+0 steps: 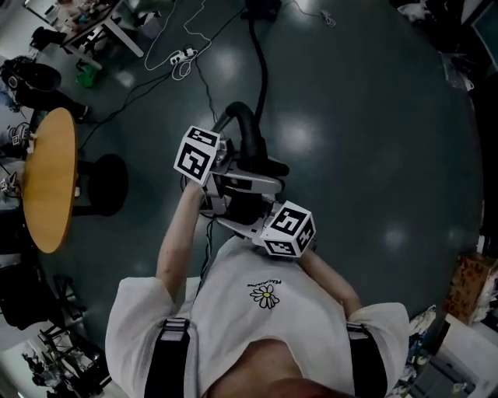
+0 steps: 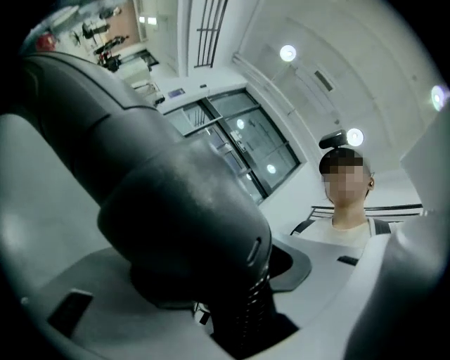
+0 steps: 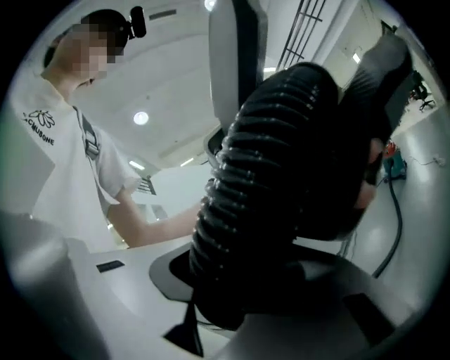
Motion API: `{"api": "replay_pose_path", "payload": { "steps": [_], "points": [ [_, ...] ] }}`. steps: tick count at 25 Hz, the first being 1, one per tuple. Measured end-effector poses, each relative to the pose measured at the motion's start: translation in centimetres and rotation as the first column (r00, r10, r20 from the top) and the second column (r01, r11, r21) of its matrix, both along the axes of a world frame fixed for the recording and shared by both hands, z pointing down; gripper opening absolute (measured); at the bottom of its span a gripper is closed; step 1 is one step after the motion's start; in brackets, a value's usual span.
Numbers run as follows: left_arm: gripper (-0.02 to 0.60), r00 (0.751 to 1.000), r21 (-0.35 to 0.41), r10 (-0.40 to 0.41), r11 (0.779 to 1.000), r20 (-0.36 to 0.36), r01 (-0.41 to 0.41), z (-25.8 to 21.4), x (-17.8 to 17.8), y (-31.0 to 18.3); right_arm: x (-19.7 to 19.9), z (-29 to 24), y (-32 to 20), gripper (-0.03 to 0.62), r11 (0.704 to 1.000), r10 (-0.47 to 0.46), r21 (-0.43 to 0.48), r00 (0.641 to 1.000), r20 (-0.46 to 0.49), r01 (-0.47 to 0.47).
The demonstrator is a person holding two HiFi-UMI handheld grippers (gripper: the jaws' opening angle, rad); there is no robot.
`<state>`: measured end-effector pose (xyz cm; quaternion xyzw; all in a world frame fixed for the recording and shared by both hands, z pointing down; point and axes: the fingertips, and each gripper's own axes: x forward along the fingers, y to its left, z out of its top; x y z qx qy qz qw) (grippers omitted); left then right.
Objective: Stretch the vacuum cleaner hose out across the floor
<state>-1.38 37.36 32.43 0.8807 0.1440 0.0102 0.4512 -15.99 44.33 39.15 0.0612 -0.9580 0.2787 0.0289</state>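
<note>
The black ribbed vacuum hose (image 1: pixel 263 70) runs from the vacuum cleaner body (image 1: pixel 261 8) at the far edge down to a curved rigid end piece (image 1: pixel 247 120) in front of me. Both grippers meet there at waist height. My left gripper (image 1: pixel 261 177) has the smooth dark end piece (image 2: pixel 176 211) between its jaws; it lies against one jaw and the other stands clear of it, so the gripper is open. My right gripper (image 1: pixel 229 214) is shut on the ribbed hose (image 3: pixel 274 183), which fills the space between its jaws.
A round wooden table (image 1: pixel 50 179) and a black stool (image 1: pixel 105 183) stand at the left. A power strip with white cables (image 1: pixel 183 58) lies on the dark floor at the upper left. A cardboard box (image 1: pixel 471 288) and clutter sit at the right edge.
</note>
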Motion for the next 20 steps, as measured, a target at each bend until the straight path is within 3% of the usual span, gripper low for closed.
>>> {"api": "replay_pose_path", "payload": {
  "steps": [2,6,11,17,20],
  "points": [
    [0.222,0.999,-0.007,0.032,0.999,-0.019,-0.032,0.2,0.2,1.9,0.3,0.7,1.2,0.138,0.999,0.047,0.006,0.999,-0.021,-0.047],
    [0.222,0.984,-0.037,-0.092,0.995,-0.150,0.088,-0.6,-0.5,0.6,2.8,1.7,0.1,0.138,0.980,0.188,0.085,0.974,-0.126,-0.178],
    [0.222,0.951,-0.018,-0.184,0.982,-0.247,0.185,-2.7,-1.1,-0.9,4.6,0.9,-1.6,0.138,0.953,0.279,0.195,0.928,-0.247,-0.234],
    [0.222,0.953,-0.001,-0.172,0.984,-0.248,0.177,-3.1,-4.1,-1.8,2.5,1.2,-3.5,0.138,0.909,0.386,0.303,0.854,-0.350,-0.286],
    [0.222,0.957,-0.011,-0.165,0.986,-0.238,0.167,-3.0,-4.7,-2.2,1.4,1.1,-3.7,0.138,0.916,0.365,0.295,0.871,-0.329,-0.272]
  ]
}}
